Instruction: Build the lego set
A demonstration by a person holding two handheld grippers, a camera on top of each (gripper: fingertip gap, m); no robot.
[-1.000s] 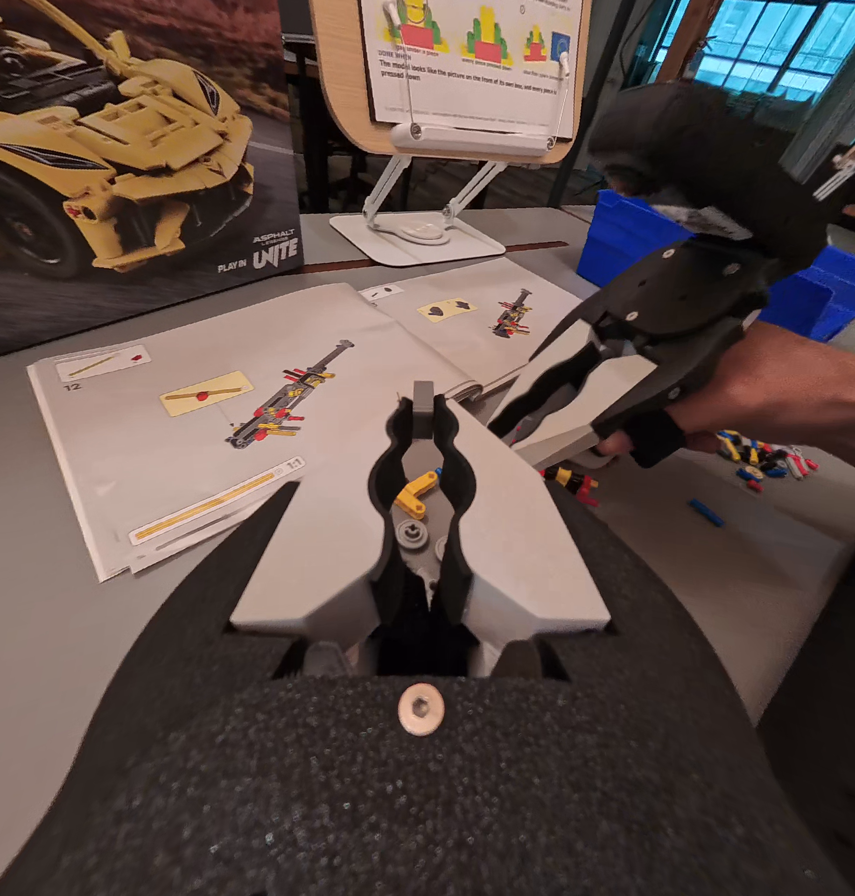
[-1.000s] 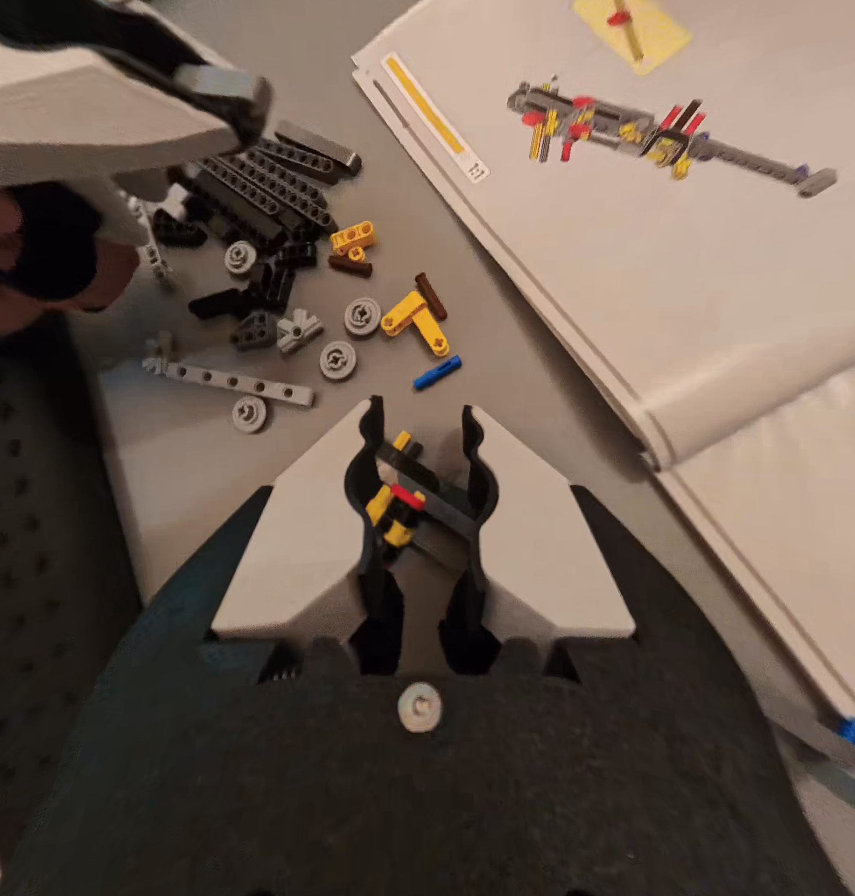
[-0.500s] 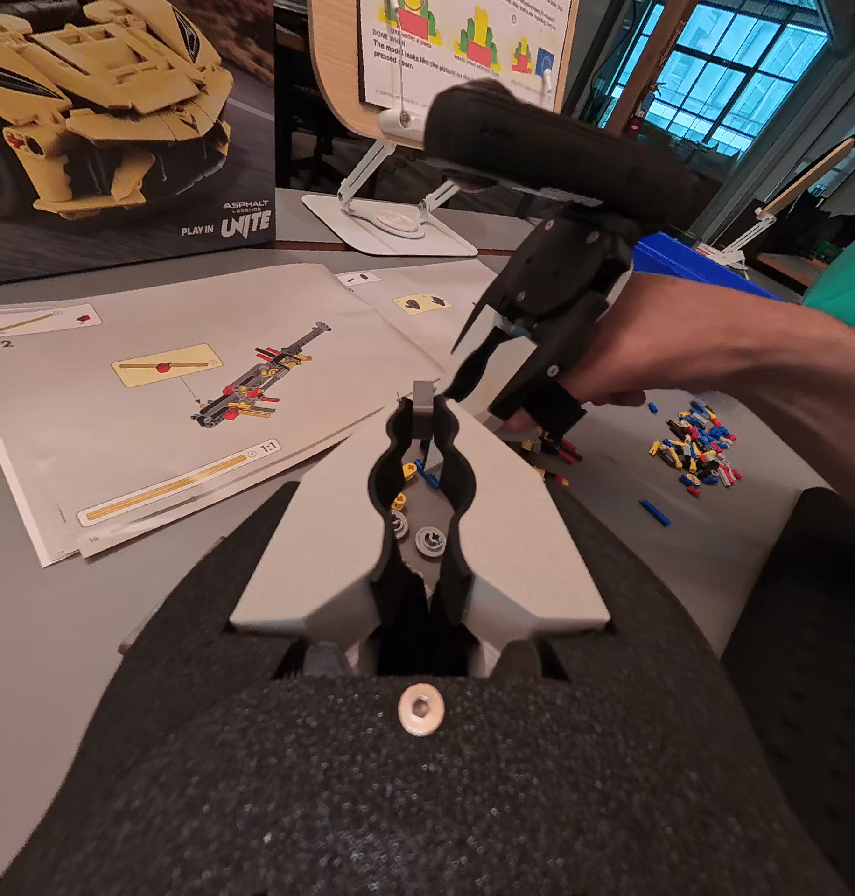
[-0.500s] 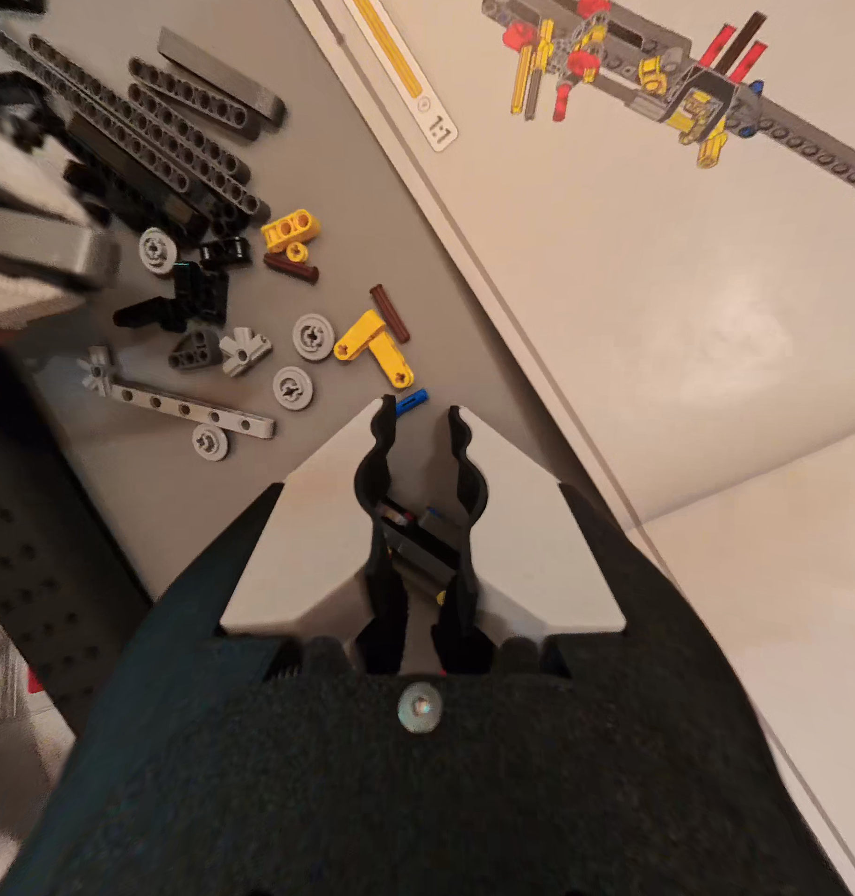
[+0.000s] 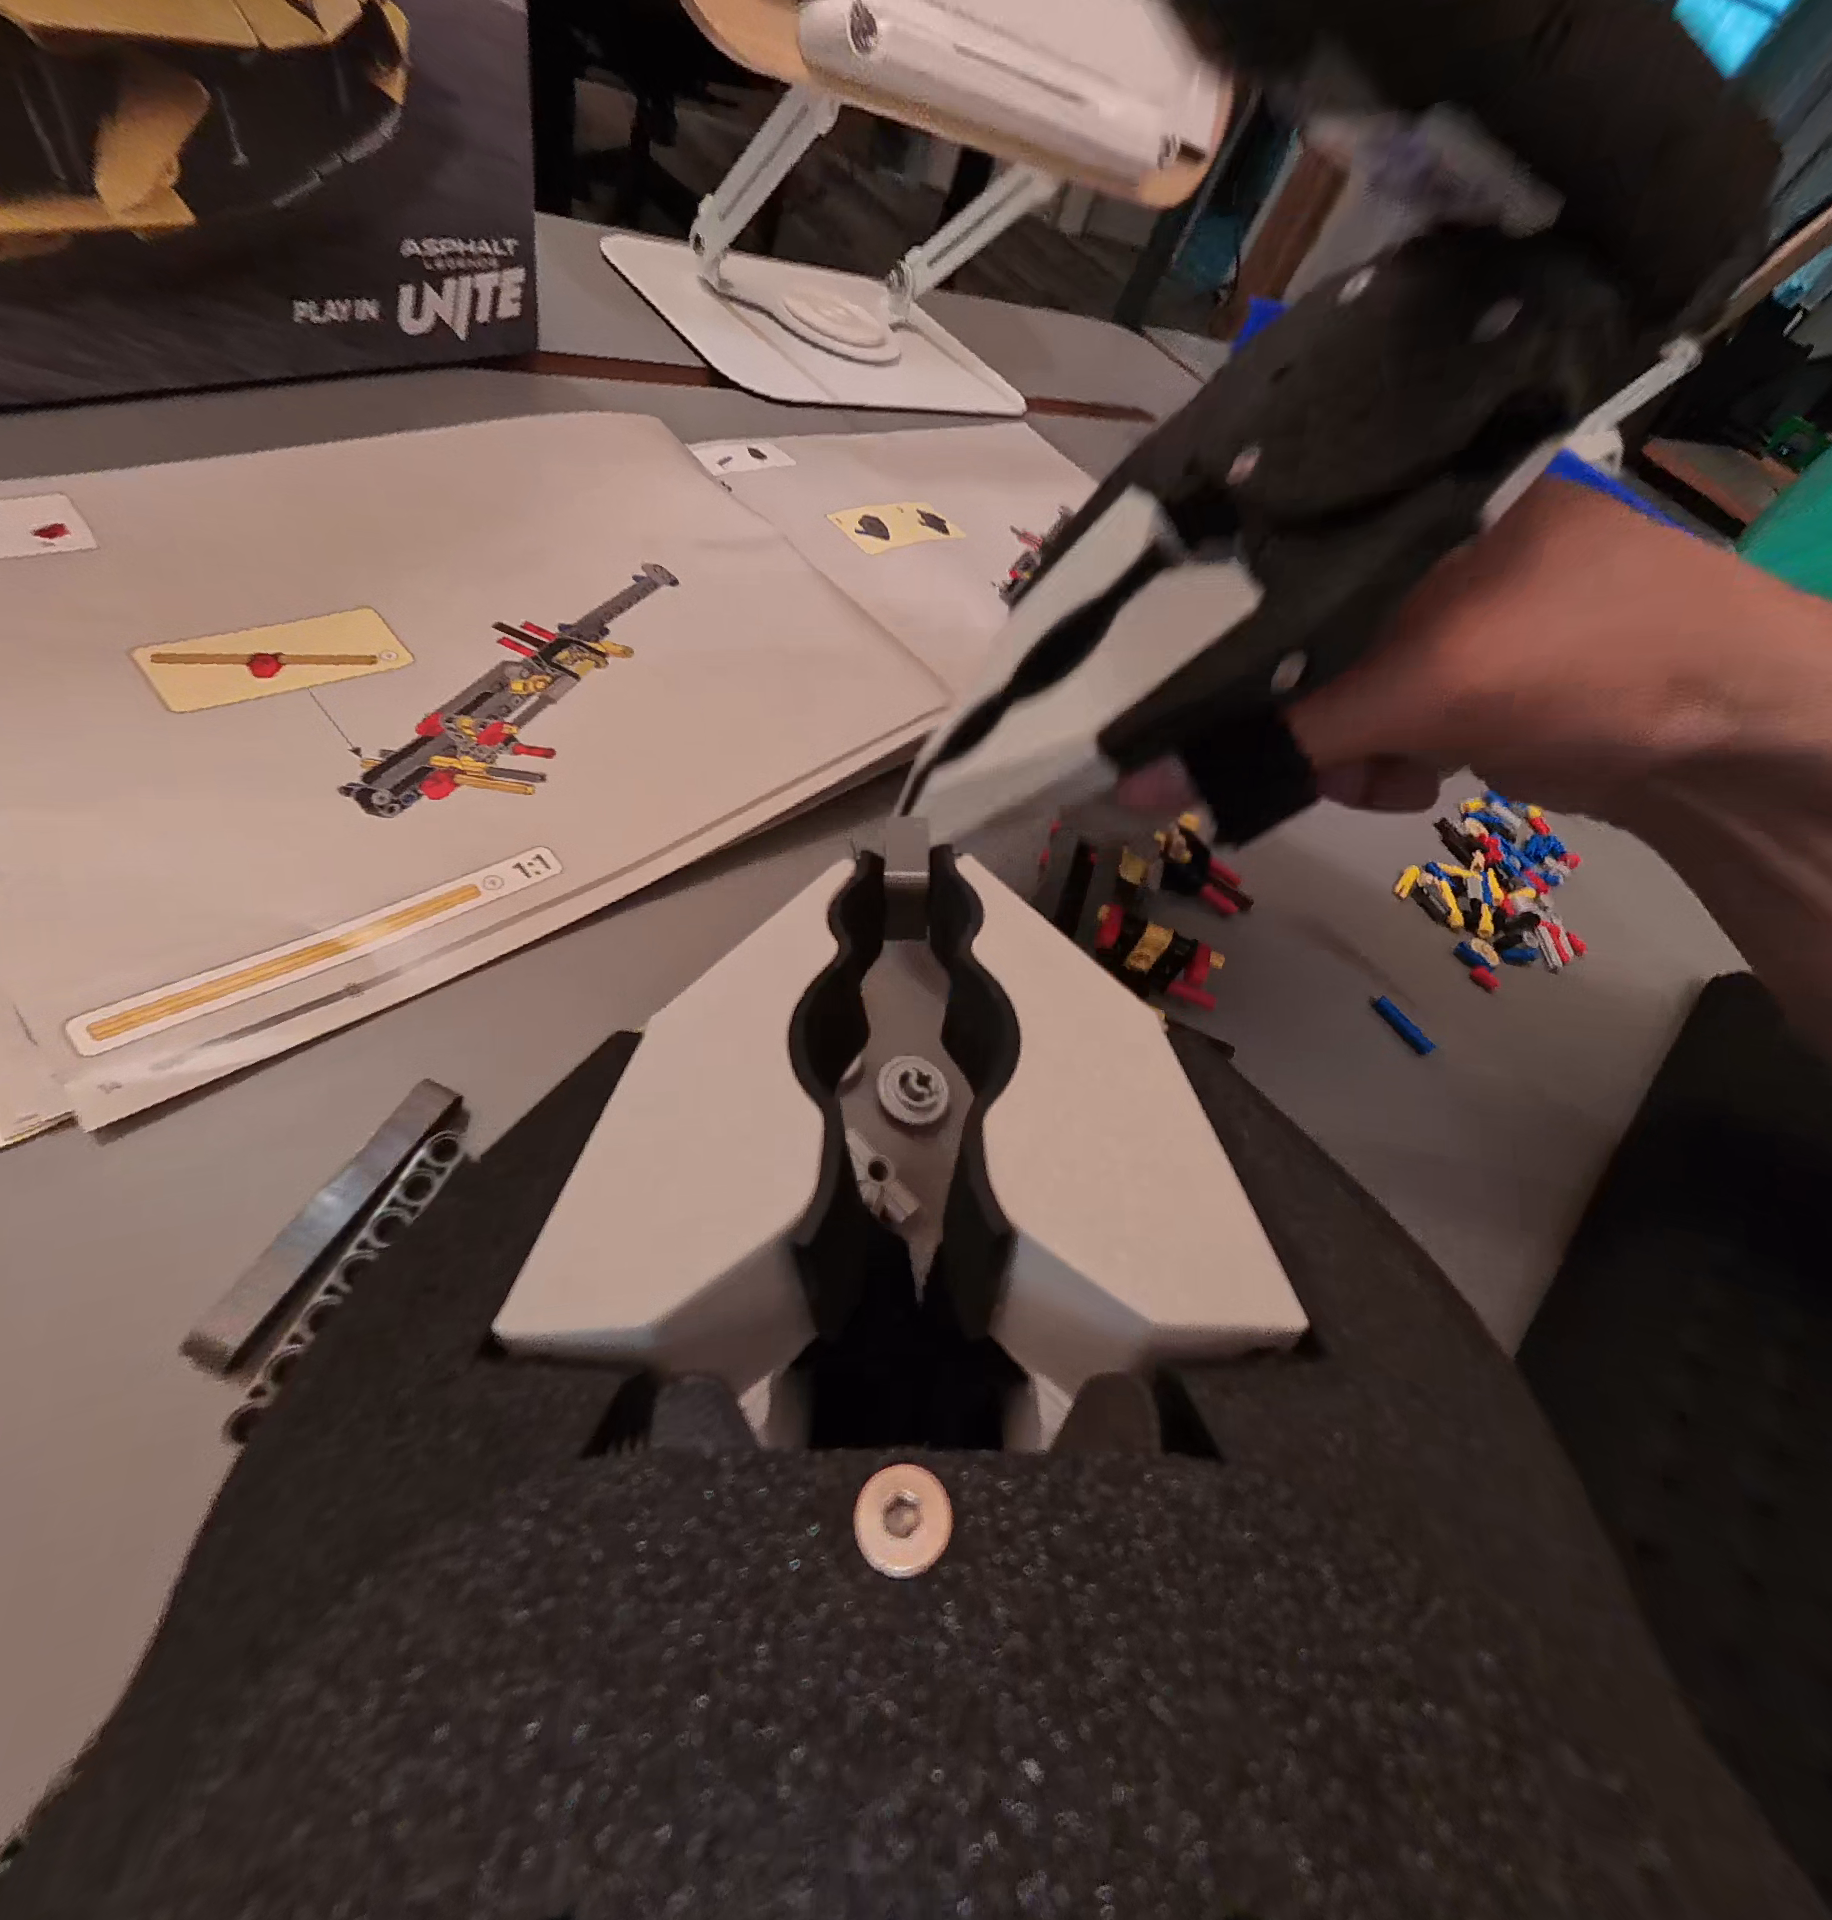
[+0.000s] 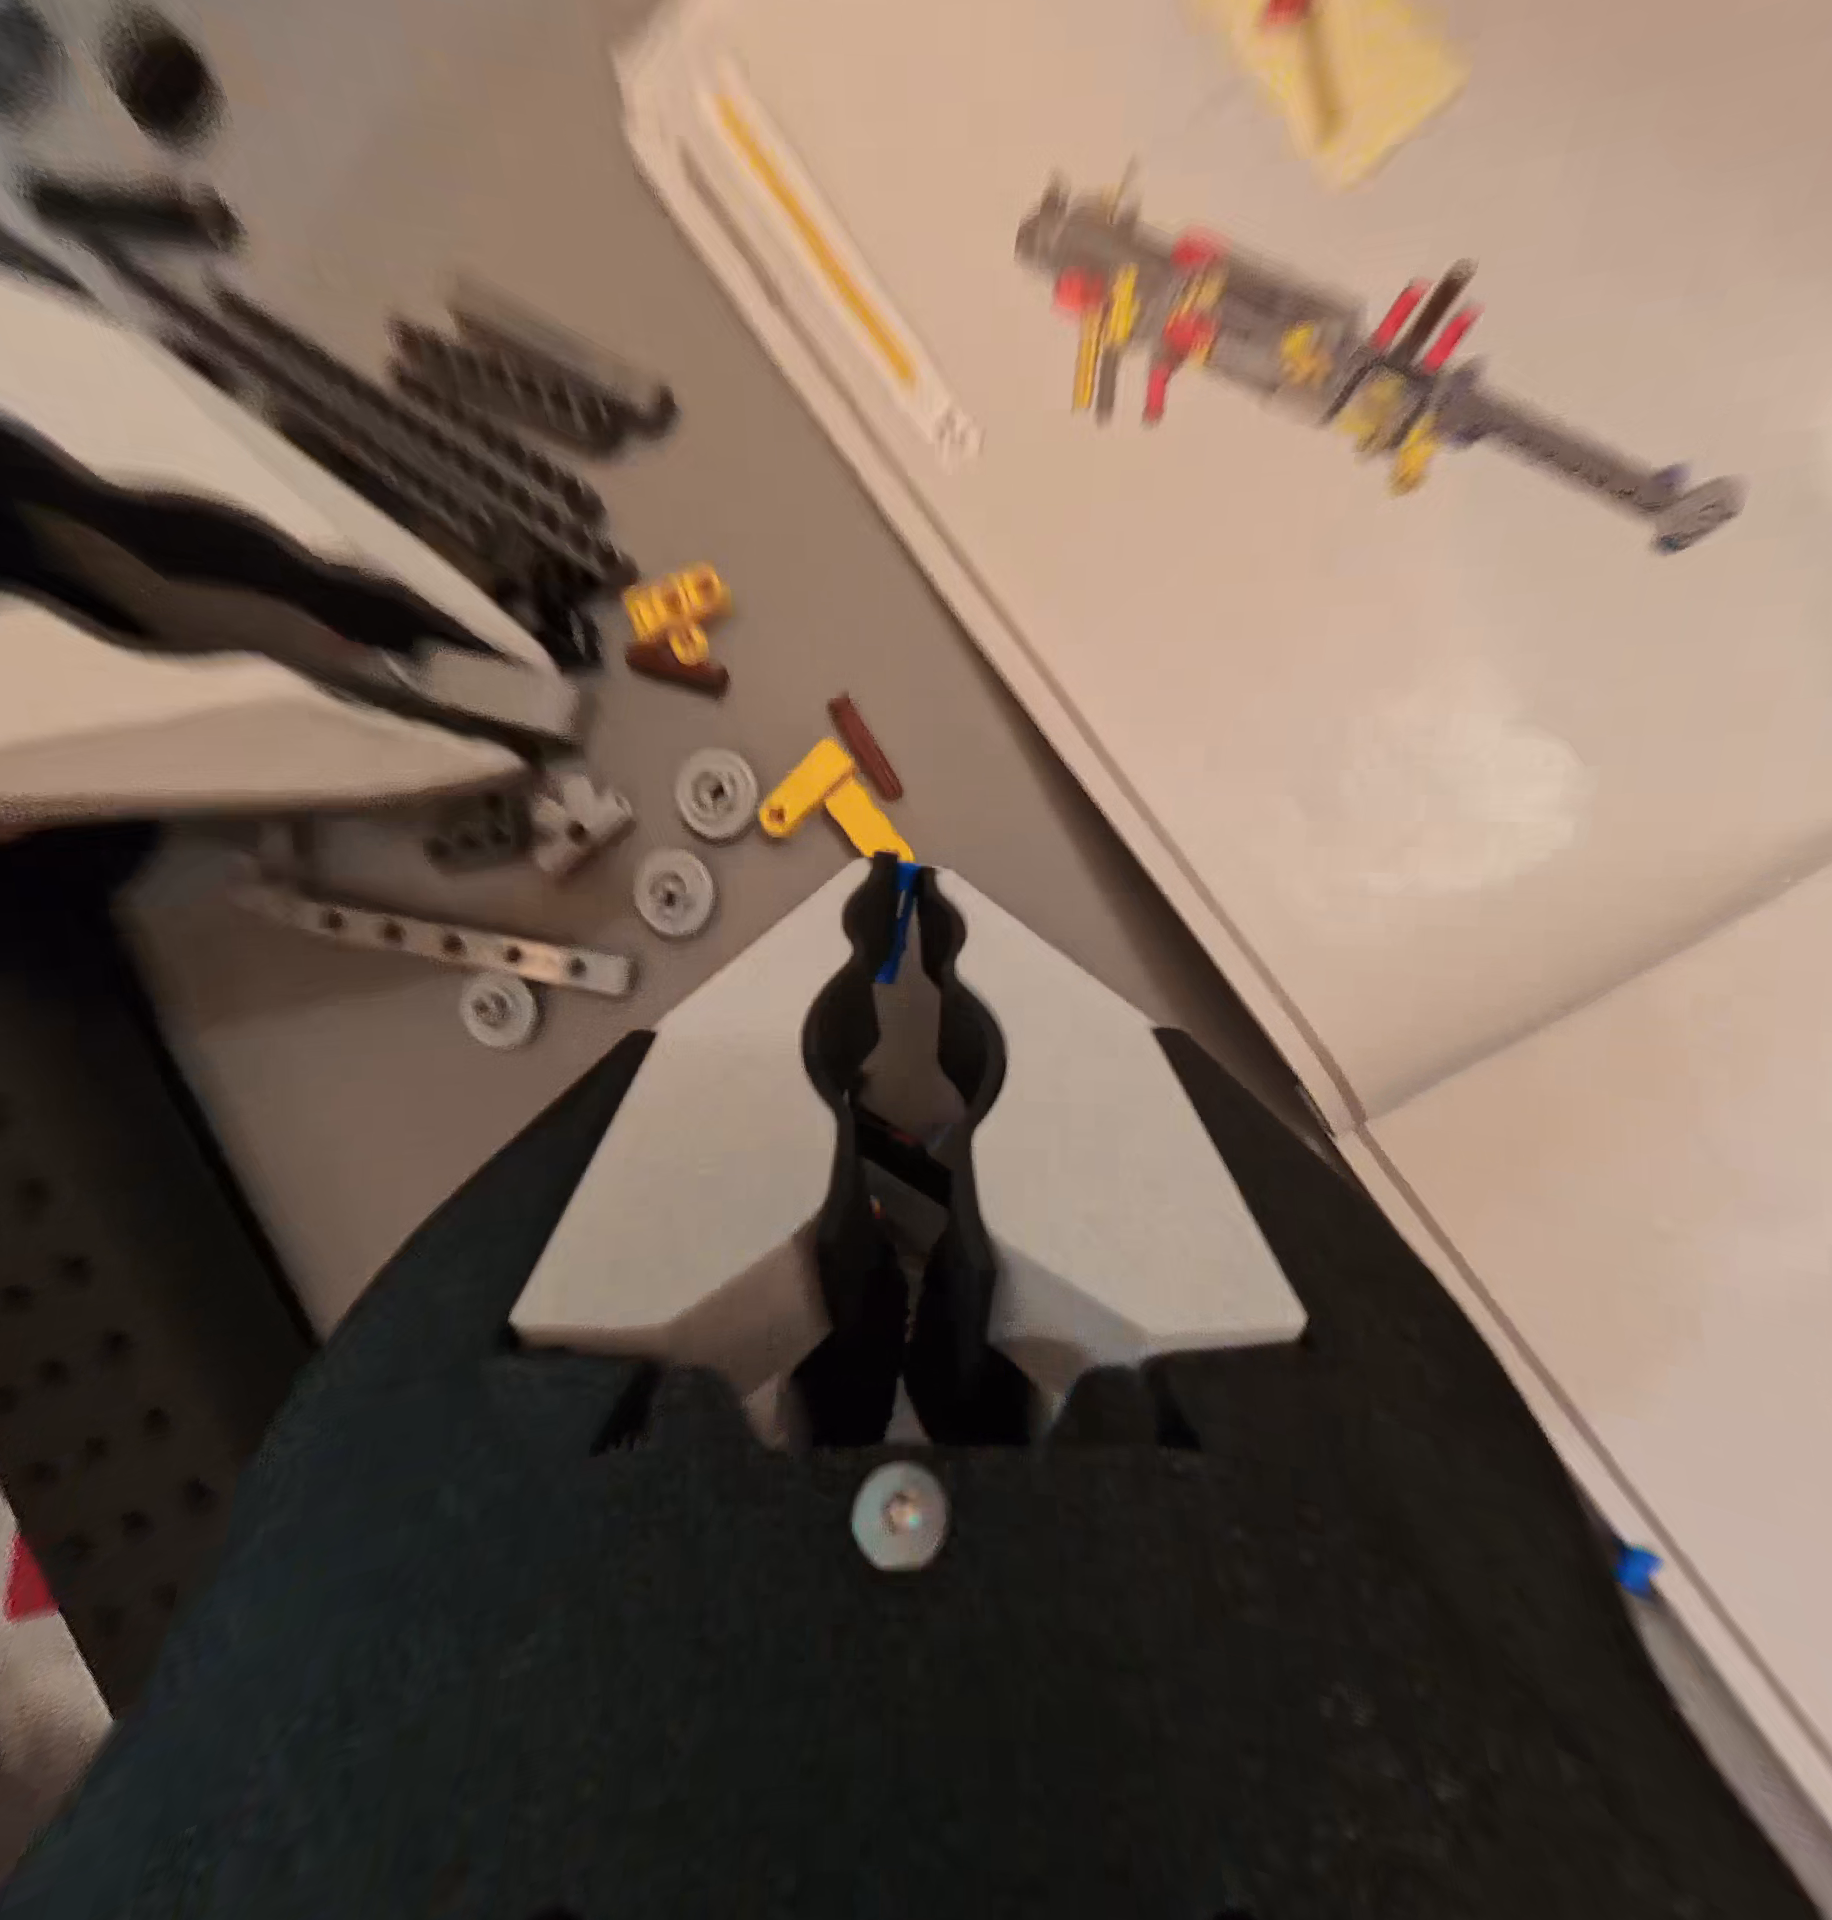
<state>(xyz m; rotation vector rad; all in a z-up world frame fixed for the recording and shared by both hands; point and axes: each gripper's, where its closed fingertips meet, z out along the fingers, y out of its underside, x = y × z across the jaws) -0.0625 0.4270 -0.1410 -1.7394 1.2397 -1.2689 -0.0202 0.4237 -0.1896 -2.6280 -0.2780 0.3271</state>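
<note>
Right tool (image 6: pixel 897 883) tips pinching blue pin (image 6: pixel 899 914), left tool (image 5: pixel 904 883) gripping grey beam (image 5: pixel 904 871)

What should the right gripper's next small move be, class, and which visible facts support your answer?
Probably lift straight up. The right gripper is shut on the blue pin, pinched at its very tips just above the grey table. The yellow angled piece lies right beside the tips, so sliding sideways could knock it.

Black beams (image 6: pixel 455 416) blurred, partly behind left gripper (image 6: pixel 538 717)

Dim warm light, motion blur, fisheye
</note>
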